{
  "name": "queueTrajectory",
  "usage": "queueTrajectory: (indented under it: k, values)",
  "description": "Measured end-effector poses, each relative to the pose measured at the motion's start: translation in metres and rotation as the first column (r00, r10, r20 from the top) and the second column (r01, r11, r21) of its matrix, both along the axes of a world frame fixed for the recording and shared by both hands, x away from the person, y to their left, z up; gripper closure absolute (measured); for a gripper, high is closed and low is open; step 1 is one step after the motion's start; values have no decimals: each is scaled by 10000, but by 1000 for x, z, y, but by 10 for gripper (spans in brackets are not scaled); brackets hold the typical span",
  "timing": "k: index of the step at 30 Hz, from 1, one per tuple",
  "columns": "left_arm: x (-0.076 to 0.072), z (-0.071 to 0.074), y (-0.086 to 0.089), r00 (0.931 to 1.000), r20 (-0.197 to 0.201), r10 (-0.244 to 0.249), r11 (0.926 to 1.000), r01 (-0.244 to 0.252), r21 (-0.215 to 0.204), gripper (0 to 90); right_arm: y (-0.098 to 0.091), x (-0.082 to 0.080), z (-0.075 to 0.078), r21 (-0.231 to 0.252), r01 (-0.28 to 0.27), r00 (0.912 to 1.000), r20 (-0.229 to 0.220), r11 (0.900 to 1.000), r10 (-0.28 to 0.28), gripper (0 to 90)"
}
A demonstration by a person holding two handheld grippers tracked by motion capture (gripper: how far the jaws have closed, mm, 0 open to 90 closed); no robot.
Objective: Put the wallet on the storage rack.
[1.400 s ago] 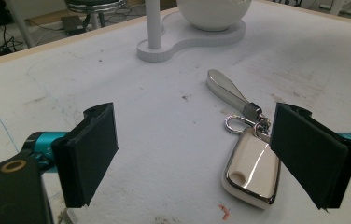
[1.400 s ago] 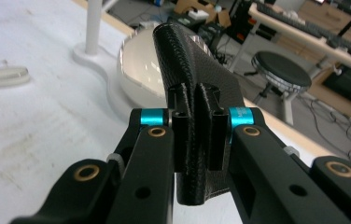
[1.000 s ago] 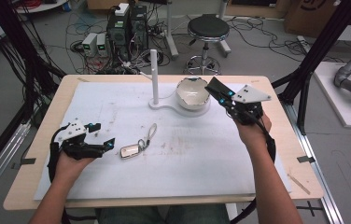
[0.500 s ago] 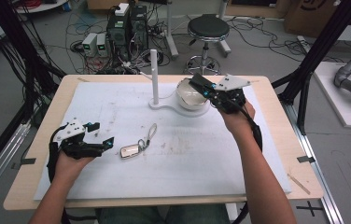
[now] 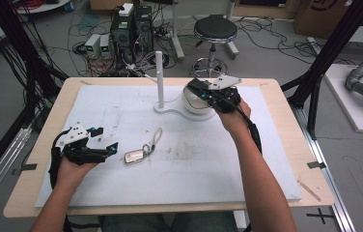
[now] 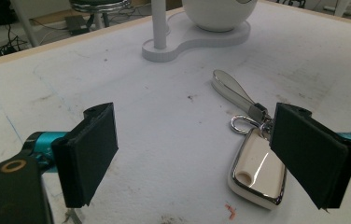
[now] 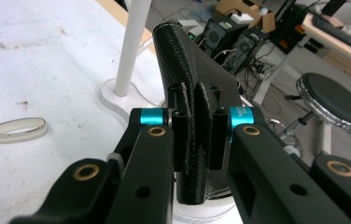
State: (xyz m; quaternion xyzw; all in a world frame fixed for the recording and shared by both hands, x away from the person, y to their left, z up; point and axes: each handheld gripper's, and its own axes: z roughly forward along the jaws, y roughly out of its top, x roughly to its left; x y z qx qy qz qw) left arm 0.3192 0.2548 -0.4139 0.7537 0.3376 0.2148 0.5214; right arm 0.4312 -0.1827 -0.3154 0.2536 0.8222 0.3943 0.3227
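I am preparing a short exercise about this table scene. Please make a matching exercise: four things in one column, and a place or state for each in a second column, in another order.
Things:
1. black leather pouch
2. key fob
3. left gripper
4. white stand

Places or states:
a. jaws wide open, nothing between the pads
b. upright post on a flat base, at the far side of the mat
c. clamped between the jaws of the right gripper
d. lying flat on the white mat, ring and strap attached

Pairs: 1-c, 2-d, 3-a, 4-b
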Motion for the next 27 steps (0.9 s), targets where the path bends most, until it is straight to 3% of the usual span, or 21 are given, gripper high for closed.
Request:
queueTrajectory:
  k: [7, 11, 27]
  values:
    - [0, 0, 0, 10000, -10, -7, 10000, 7, 19, 151, 4, 12, -13, 11, 152, 9994, -311, 9999, -152, 851]
    - [-1, 0, 0, 10000, 13, -8, 10000, 8, 6, 151, 6, 10, -18, 198, 162, 9992, -364, 9997, -155, 851]
    - [0, 0, -1, 10000, -10, -4, 10000, 4, 13, 151, 3, 1, -13, 143, 61, 9990, -443, 9999, -55, 852]
